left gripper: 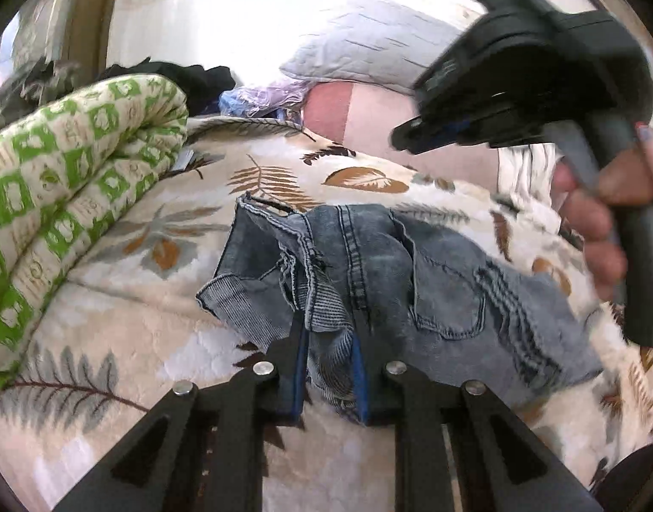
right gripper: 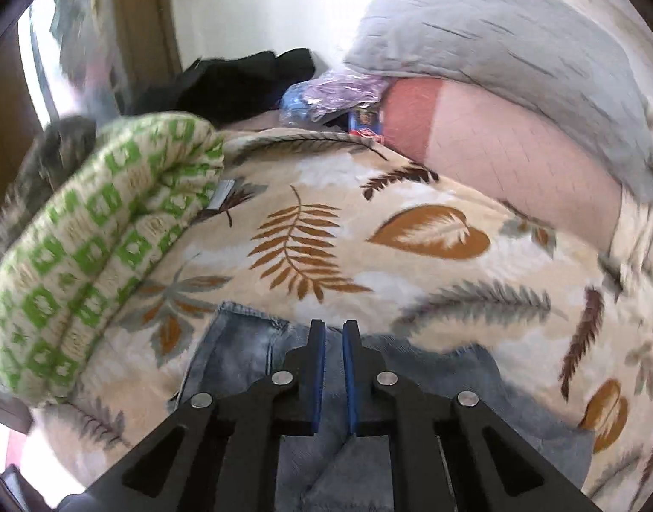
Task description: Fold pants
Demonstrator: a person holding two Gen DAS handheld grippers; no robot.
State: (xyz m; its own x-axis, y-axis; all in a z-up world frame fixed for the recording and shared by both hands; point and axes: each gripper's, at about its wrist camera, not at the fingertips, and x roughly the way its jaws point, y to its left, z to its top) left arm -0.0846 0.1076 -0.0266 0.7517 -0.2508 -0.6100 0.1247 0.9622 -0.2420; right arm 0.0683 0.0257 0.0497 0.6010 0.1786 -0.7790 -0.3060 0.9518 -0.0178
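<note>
Grey-blue denim pants (left gripper: 445, 281) lie crumpled on a leaf-print blanket (left gripper: 126, 307). In the left wrist view my left gripper (left gripper: 328, 326) is shut on a ribbed edge of the pants, and bunched cloth fills the gap between its blue pads. My right gripper (left gripper: 401, 138) hangs above the pants at the upper right, held by a person's hand (left gripper: 595, 222), with no cloth hanging from it. In the right wrist view the right gripper (right gripper: 333, 326) has its jaws nearly together, and the pants (right gripper: 241, 354) lie underneath it.
A rolled green-and-white quilt (left gripper: 70, 179) lies along the left side (right gripper: 91, 256). A grey pillow (left gripper: 369, 51) and a pink sheet (right gripper: 518, 170) are at the back right. Dark clothes (right gripper: 241, 81) and a plastic bag (right gripper: 335, 94) sit at the back.
</note>
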